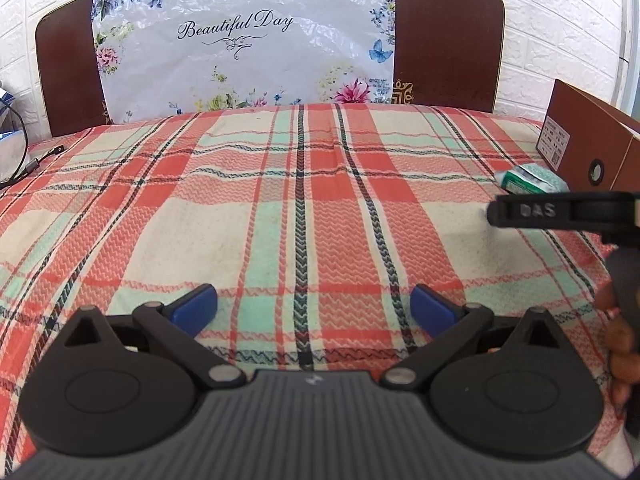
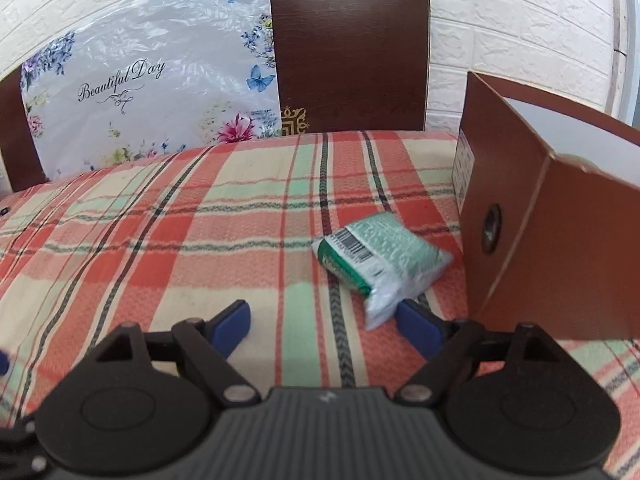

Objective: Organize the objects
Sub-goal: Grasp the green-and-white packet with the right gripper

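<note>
A green and white packet (image 2: 382,256) with a barcode lies on the plaid bedspread (image 2: 180,240), just left of an open brown cardboard box (image 2: 560,240). My right gripper (image 2: 324,326) is open and empty, low over the cloth, with the packet's near end beside its right fingertip. My left gripper (image 1: 314,306) is open and empty over bare plaid cloth (image 1: 280,200). In the left wrist view the packet (image 1: 532,178) shows at far right, next to the box (image 1: 592,136), partly behind the right gripper's black body (image 1: 560,212).
A dark wooden headboard (image 1: 444,40) with a floral plastic sheet (image 1: 240,40) reading "Beautiful Day" stands at the back against a white brick wall. A black cable (image 1: 36,164) lies at the bed's left edge.
</note>
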Tool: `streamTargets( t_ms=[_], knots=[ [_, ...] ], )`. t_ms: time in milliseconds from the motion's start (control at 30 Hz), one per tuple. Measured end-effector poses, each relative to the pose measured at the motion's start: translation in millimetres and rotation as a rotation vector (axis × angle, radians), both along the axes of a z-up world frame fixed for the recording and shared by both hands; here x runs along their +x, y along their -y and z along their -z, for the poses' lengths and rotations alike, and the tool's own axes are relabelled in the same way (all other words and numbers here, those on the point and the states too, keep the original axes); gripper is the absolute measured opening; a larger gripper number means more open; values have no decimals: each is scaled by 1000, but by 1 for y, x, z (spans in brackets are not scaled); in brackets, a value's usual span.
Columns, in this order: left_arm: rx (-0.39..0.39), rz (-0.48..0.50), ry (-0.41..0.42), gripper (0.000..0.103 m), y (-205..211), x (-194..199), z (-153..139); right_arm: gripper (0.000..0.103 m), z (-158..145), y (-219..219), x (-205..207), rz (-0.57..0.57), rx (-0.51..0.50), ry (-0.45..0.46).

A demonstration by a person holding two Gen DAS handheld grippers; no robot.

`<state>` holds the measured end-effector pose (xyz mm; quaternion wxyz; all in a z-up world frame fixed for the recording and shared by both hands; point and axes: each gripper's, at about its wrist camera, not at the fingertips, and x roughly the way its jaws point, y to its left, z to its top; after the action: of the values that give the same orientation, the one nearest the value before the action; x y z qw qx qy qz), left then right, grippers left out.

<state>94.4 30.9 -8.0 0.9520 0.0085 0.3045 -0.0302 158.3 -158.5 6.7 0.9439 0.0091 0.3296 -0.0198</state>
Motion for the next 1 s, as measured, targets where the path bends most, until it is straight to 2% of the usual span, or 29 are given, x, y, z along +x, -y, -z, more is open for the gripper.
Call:
streamTargets(
  t_ms=[100,200,267,400,467,567,667,767,833,867,1000],
  knots=[
    [-4,1,1,103,0,0,0,86,0,-4,8,-41,-15,12],
    [-8,2,2,103,-1,0,0,85,-3,-19,7,-222,-103,66],
    [-11,3,2,103,-1,0,0,85,-4,-26,2,-268,-157,100],
    [-14,3,3,103,-1,0,0,82,-11,-21,-12,-228,-150,131],
    [-13,3,3,103,-1,0,1,81,-15,-16,-24,-184,-138,175],
    [-10,3,4,103,-1,0,1,83,-18,-15,-22,-144,-170,214],
    [-12,3,6,103,-1,-1,1,83,-17,-12,3,-127,-190,165],
    [-17,1,8,103,-1,0,1,81,-6,-8,33,-96,-181,68],
    [-14,-1,7,103,-1,0,1,80,-1,1,47,-75,-116,28],
    [-10,-2,7,103,0,1,1,69,-1,5,49,-73,-85,27],
    [-2,-3,5,103,1,2,1,52,2,3,35,-112,-88,32]
  ],
)
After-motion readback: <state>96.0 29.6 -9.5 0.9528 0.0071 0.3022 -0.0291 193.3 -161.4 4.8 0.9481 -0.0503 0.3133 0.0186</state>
